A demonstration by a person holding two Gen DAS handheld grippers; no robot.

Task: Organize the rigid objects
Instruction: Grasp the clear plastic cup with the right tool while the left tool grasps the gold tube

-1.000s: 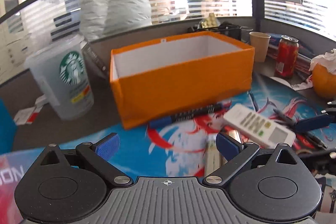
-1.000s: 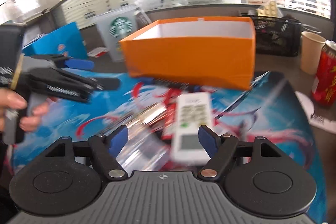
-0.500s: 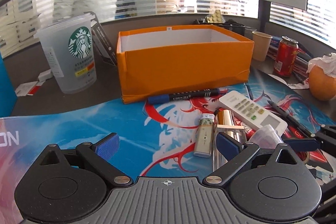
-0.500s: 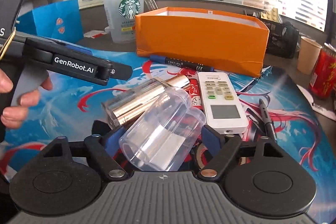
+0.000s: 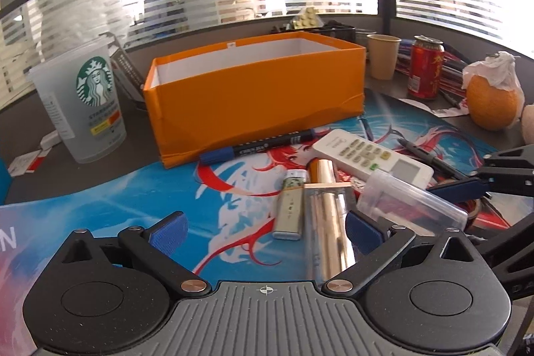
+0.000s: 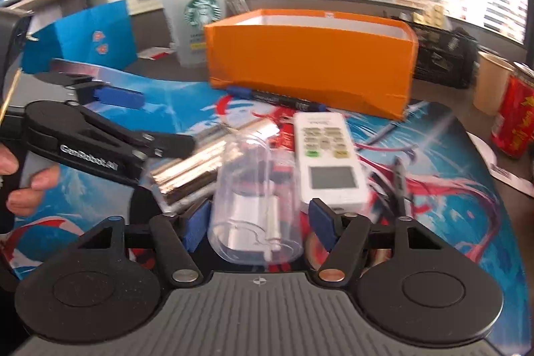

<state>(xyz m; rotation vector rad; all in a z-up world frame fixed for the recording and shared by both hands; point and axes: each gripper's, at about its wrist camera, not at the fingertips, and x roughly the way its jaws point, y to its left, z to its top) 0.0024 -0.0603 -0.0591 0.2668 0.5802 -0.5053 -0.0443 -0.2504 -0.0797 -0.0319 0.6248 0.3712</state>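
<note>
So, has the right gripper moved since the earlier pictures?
Yes. The right gripper came down over the clear plastic cup, which lies between its closing jaws; the orange cardboard box now sits farther off.

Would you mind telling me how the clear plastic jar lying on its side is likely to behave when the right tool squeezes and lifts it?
The clear plastic jar looks empty, so probably light. Its smooth round wall may slip or roll between the closing right tool pads. Thin walls might flex.
</note>
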